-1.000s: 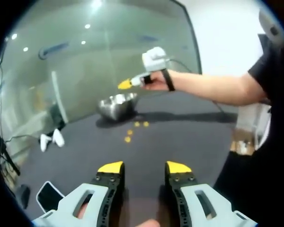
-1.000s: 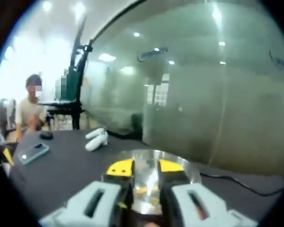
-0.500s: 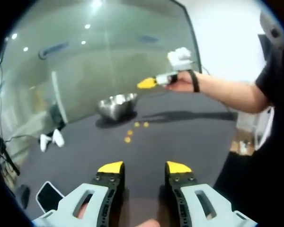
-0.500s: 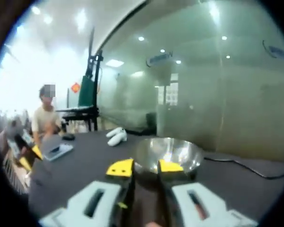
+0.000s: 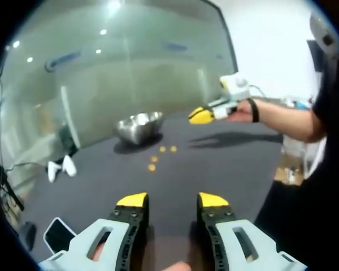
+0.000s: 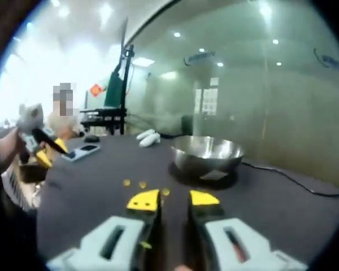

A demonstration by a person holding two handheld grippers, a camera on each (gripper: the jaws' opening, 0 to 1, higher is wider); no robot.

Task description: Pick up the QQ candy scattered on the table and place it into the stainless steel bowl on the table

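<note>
Three QQ candies [image 5: 160, 156] are still lying on the dark table [image 5: 214, 169] near the stainless steel bowl [image 5: 139, 126]; bowl contents not visible. Left gripper [image 5: 171, 199] and right gripper [image 6: 173, 198] are both hovering spread, carrying nothing

— How many candies [image 5: 162, 149] do we count on the table [image 5: 214, 164]?
— Three small yellow ones in the left gripper view, lying near each other just in front of the bowl. We count three in the right gripper view too.
— And bowls?
— One stainless steel bowl [image 6: 208, 153].
— Anything else we can count?
— Two white controllers [image 5: 61, 167] lying side by side, and one phone [image 5: 57, 233] near the table's edge. We also see two grippers, the left gripper [image 5: 172, 202] and the right gripper [image 6: 173, 198].
</note>
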